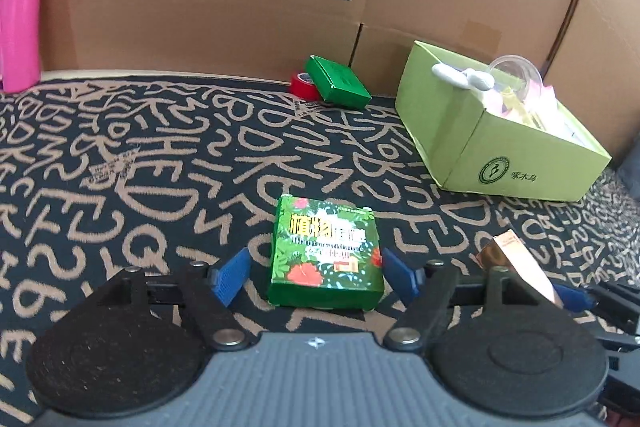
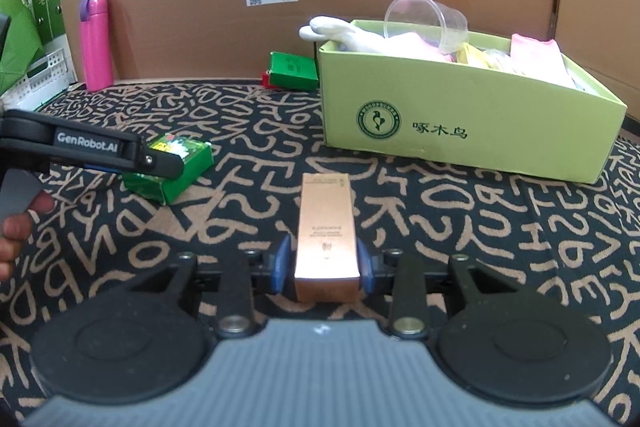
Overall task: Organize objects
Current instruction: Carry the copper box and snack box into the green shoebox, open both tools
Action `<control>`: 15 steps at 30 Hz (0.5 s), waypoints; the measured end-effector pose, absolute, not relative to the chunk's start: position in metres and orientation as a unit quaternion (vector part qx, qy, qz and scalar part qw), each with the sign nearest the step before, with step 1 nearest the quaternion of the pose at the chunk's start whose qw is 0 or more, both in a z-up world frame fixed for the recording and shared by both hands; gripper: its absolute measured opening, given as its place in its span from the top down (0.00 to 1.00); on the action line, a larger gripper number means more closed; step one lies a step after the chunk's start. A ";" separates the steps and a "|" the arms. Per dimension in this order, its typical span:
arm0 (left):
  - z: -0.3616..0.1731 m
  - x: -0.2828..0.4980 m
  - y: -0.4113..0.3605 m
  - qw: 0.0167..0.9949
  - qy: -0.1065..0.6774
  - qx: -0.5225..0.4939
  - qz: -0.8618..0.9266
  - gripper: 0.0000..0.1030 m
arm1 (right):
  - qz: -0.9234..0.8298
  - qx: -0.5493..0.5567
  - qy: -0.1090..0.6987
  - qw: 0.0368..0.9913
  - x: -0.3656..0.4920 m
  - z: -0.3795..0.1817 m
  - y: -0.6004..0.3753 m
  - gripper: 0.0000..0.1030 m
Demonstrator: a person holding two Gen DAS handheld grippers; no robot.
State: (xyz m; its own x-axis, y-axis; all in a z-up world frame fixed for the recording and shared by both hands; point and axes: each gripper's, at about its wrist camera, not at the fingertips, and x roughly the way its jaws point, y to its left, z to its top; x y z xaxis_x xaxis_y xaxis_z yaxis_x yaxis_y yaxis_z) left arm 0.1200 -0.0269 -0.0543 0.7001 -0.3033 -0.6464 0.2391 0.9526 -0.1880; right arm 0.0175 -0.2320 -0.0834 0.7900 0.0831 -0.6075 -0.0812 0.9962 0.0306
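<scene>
Left tool (image 1: 316,277) stands open astride the green box (image 1: 326,251) on the surface, pads clear of its sides, while the right tool (image 2: 326,263) grips the copper carton (image 2: 326,227) lengthwise.

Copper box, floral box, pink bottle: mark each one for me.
Copper box (image 2: 326,227), right wrist view, top face.
Floral box (image 1: 326,251), left wrist view, printed top face.
Pink bottle (image 2: 96,47), right wrist view, mid body.

Left gripper (image 1: 316,273) jaws apart; right gripper (image 2: 325,265) clamped.
</scene>
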 end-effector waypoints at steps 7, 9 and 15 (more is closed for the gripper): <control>-0.056 0.125 -0.037 0.917 0.362 -0.013 -0.164 0.26 | 0.042 0.006 0.316 0.948 0.026 -0.082 -0.233 0.67; -0.057 0.125 -0.038 0.918 0.362 -0.010 -0.161 0.26 | 0.045 0.006 0.318 0.947 0.029 -0.083 -0.233 0.67; -0.057 0.124 -0.042 0.919 0.358 0.003 -0.165 0.37 | 0.053 0.013 0.321 0.945 0.028 -0.088 -0.236 0.71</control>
State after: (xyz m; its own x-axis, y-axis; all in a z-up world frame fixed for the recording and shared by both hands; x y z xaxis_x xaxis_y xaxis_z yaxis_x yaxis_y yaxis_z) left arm 0.1244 -0.0415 -0.0567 0.6885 -0.3013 -0.6597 0.3059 0.9454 -0.1126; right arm 0.0282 -0.2360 -0.0881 0.7881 0.1092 -0.6058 -0.0931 0.9940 0.0581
